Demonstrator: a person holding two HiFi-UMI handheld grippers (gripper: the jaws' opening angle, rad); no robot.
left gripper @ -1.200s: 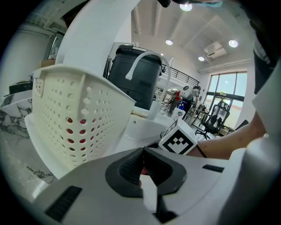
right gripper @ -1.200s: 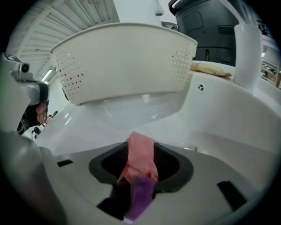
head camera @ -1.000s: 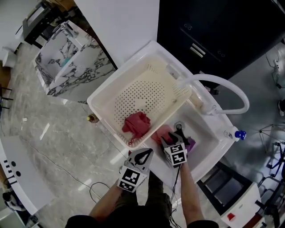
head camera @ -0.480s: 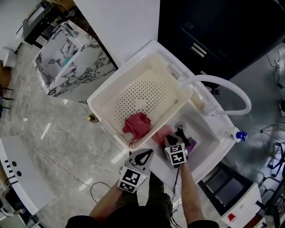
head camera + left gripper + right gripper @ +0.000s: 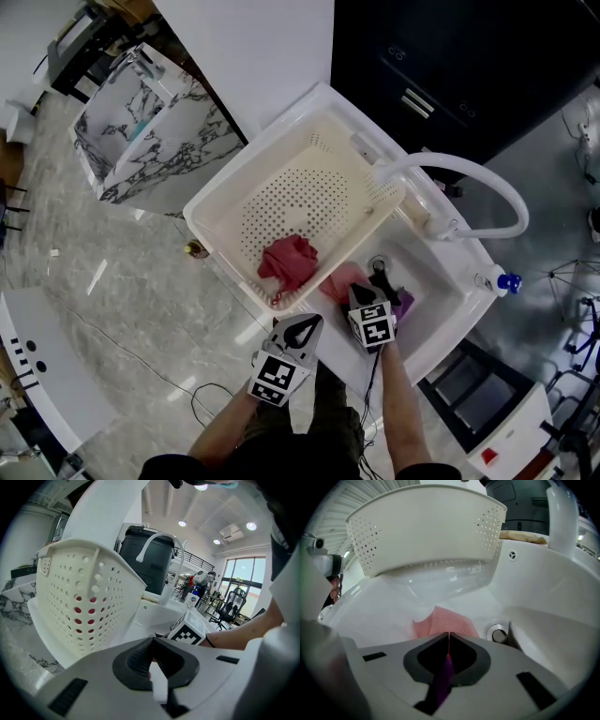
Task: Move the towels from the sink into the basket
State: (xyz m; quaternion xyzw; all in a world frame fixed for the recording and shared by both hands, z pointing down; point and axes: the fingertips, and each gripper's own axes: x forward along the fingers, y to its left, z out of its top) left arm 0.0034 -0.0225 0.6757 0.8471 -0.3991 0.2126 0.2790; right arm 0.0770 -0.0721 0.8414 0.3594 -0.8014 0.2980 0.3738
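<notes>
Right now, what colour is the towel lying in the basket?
The towel is red; the head view shows it best.

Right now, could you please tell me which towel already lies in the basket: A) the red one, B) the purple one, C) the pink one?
A: the red towel lies inside the basket, on its perforated floor, while the pink towel and the purple towel are in the sink.

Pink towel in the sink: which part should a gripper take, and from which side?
Take the upturned corner on the left of the pink towel. It curls up off the sink floor, while the rest lies flat with little to pinch. Probably come steeply from above on the near side, since the basket overhangs the far side.
</notes>
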